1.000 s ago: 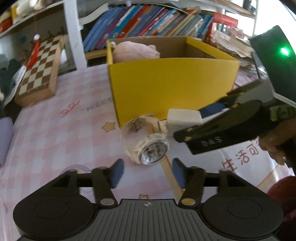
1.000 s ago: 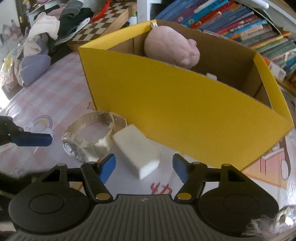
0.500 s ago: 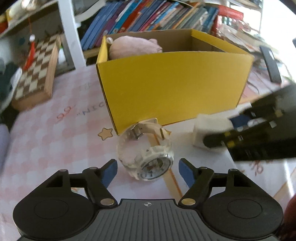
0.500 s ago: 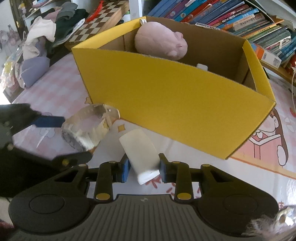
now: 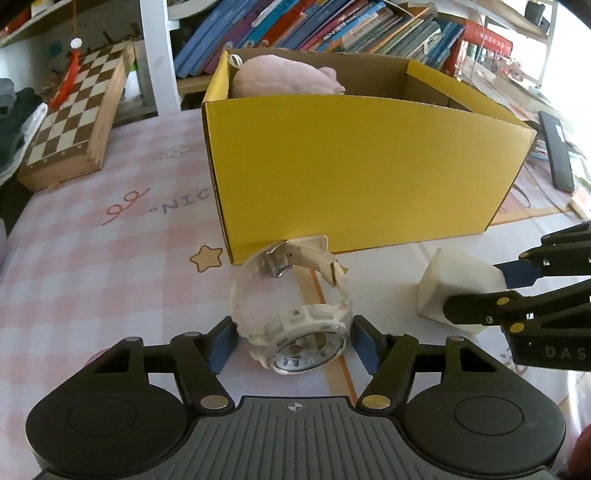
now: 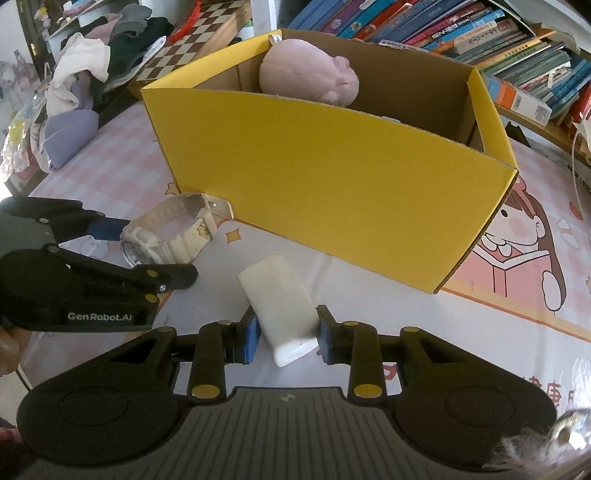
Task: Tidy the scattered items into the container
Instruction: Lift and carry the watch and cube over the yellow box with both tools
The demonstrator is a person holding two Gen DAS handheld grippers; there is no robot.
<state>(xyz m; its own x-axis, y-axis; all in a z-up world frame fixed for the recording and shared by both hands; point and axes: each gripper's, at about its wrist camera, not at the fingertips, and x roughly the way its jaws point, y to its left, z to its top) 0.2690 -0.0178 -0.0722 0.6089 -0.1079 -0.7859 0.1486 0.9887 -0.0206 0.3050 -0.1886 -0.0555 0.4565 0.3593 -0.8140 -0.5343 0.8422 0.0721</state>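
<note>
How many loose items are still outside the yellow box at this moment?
2. The white watch lies by the yellow box's front corner, between the left gripper's fingers. The white block is clamped in the right gripper. Others may sit out of view.

**Occlusions and cut-offs noted**

The yellow box [image 5: 354,177] hides its own floor behind the near wall in both views; the pink plush toy [image 5: 284,79] shows only its upper part above the rim. A small white item [image 6: 391,119] just inside the box wall is too little exposed to identify. The white block [image 6: 284,306] has its near end masked between the right hand-held gripper [image 6: 286,338] pads. In the left wrist view, the watch [image 5: 295,314] case sits partly behind the left hand-held gripper [image 5: 293,341] fingers; contact cannot be confirmed. Book spines [image 5: 332,26] are illegible. A blurred fuzzy object [image 6: 535,448] lies at the lower right edge of the right wrist view.
</note>
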